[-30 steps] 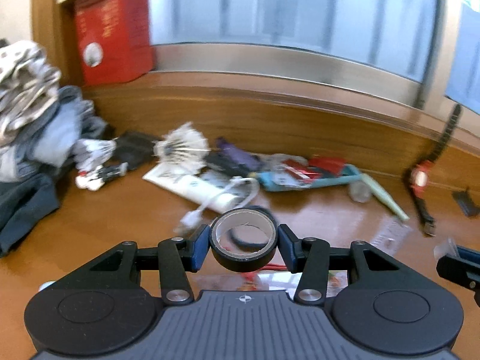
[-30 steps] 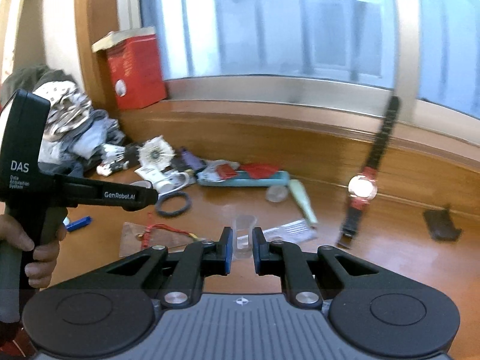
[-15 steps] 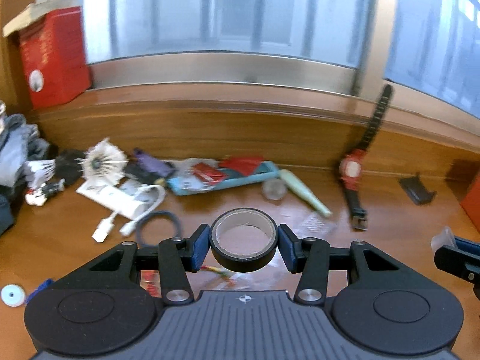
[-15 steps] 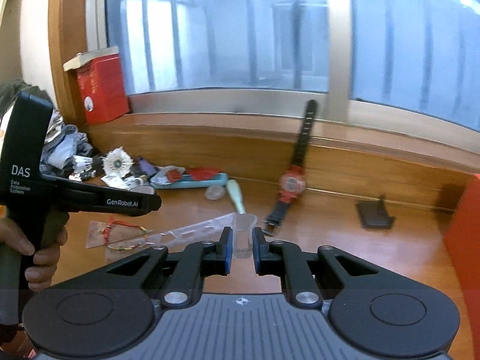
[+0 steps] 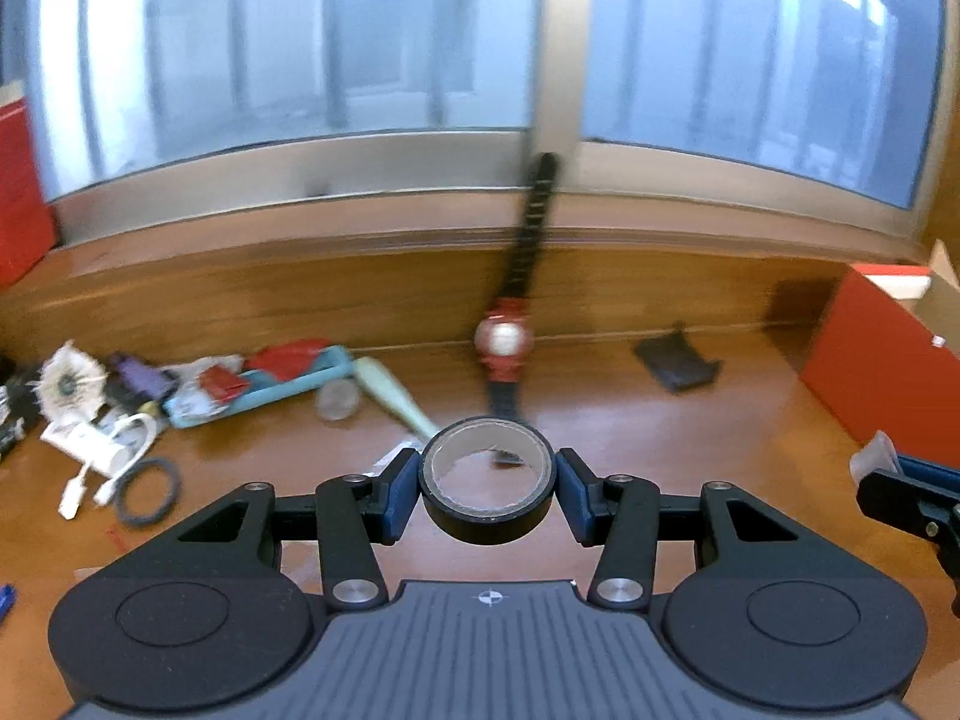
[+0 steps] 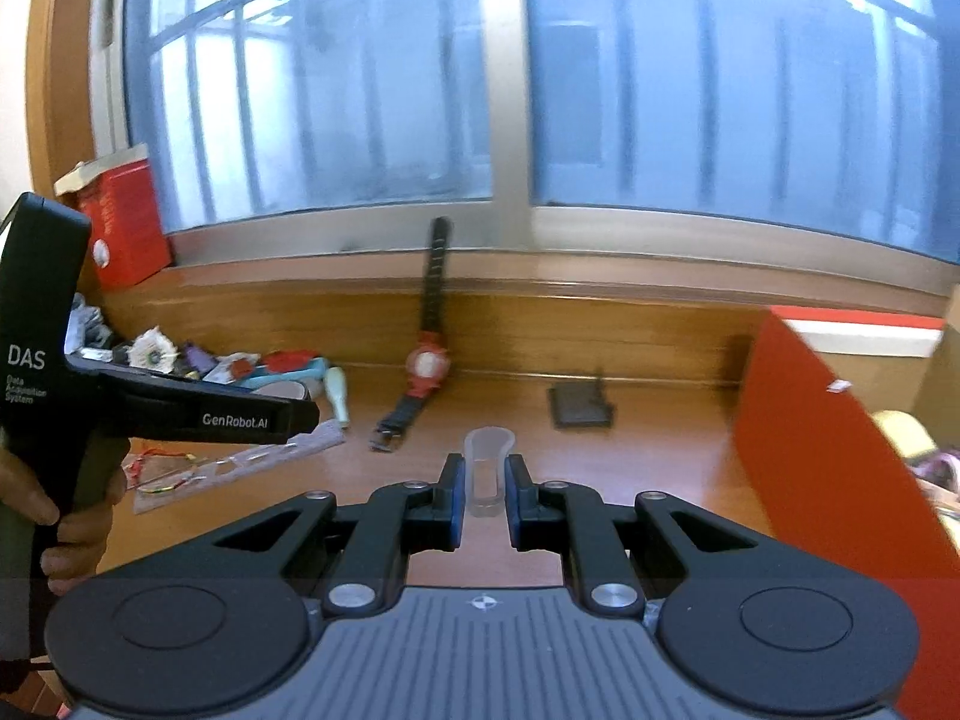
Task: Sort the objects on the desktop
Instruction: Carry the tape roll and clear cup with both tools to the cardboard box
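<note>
The left tongs (image 5: 487,489) pinch a black roll of tape (image 5: 486,495) from both sides, with its hole facing up, above the wooden worktop (image 5: 630,438). The right tongs (image 6: 485,480) are pressed onto a small clear plastic piece (image 6: 487,468) that sticks out past the tips. A hand (image 6: 66,522) holds the left tool's grip. Just past the left tongs lies a red watch (image 5: 504,345), its black strap leaning up against the window ledge. Farther left sit a black ring (image 5: 147,491), a white cable (image 5: 114,462) and a heap of small things. To the right stands a red box (image 6: 840,480).
</note>
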`<state>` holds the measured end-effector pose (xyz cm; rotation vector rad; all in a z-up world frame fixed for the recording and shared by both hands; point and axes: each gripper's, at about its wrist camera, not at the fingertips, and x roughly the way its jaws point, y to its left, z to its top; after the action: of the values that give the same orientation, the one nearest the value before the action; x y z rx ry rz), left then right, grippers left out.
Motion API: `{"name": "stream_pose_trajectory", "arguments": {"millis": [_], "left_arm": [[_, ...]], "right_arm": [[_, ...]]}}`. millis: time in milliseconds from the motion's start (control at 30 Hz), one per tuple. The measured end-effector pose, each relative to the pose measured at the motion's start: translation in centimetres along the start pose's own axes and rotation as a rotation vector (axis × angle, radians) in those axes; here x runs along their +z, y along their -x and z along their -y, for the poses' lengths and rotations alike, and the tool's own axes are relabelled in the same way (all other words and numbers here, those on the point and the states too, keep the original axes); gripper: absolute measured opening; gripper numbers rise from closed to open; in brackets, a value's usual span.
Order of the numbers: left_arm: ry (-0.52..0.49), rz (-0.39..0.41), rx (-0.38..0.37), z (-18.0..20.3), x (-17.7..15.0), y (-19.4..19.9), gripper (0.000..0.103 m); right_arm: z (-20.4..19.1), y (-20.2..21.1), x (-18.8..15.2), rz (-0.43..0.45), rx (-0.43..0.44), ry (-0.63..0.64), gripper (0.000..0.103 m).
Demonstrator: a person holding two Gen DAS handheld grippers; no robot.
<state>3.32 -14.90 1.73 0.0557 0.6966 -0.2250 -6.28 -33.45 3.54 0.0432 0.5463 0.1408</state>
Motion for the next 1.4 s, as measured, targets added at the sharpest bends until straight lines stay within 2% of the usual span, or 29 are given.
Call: {"name": "stream_pose_trajectory", "arguments": {"millis": [667, 1400], "left_arm": [[-0.161, 0.043, -0.2, 12.7, 0.4, 2.3, 0.049], [-0.266, 0.114, -0.321, 22.2, 1.4, 3.7, 0.049]], "right_arm": [[8.1, 6.8, -1.6, 0.082, -0.147, -0.086, 0.015], [14.7, 11.0, -3.2, 0.125, -0.267, -0.145, 0.015]]}}
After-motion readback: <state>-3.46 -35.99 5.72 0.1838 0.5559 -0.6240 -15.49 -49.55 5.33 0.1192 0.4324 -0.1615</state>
